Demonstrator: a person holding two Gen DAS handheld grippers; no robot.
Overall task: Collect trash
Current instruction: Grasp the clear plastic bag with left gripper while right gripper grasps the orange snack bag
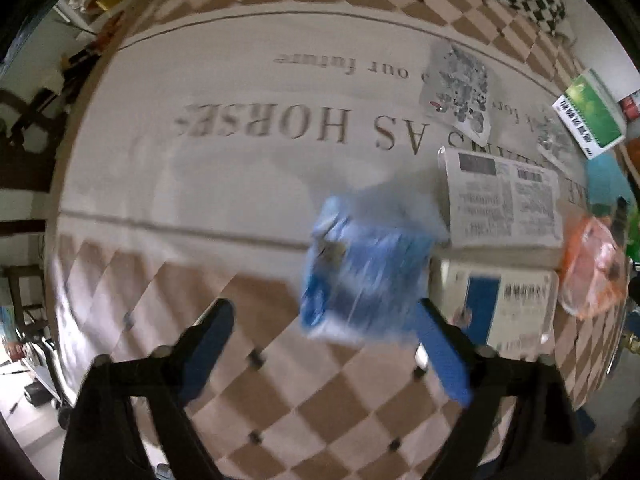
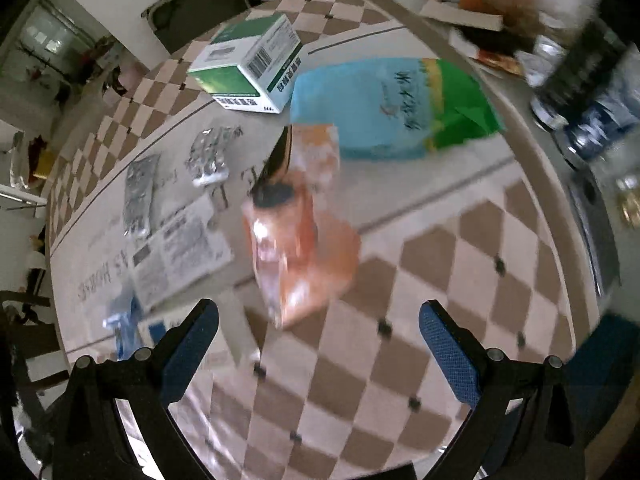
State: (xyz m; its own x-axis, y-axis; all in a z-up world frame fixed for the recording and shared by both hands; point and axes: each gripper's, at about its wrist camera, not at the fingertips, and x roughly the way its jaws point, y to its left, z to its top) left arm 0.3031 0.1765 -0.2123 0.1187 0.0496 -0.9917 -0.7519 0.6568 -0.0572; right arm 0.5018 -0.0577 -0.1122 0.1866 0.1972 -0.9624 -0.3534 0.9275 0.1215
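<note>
In the left wrist view a crumpled blue plastic wrapper (image 1: 360, 276) shows blurred just past my left gripper (image 1: 324, 312). It lies close to the right fingertip (image 1: 430, 328), and the jaws stand wide apart without pressing it. In the right wrist view a crinkled orange wrapper (image 2: 300, 232), also blurred, is beyond my right gripper (image 2: 319, 308), whose fingers are spread with nothing between them. The same orange wrapper (image 1: 592, 272) appears at the right edge of the left view, and the blue wrapper (image 2: 124, 328) at the lower left of the right view.
On the round table with the checkered cloth (image 2: 400, 340) lie a printed leaflet (image 1: 504, 208), a white and blue box (image 1: 496, 308), blister packs (image 2: 208, 156), a green and white box (image 2: 248, 68) and a teal and green bag (image 2: 396, 108). Bottles (image 2: 580, 80) stand at the right edge.
</note>
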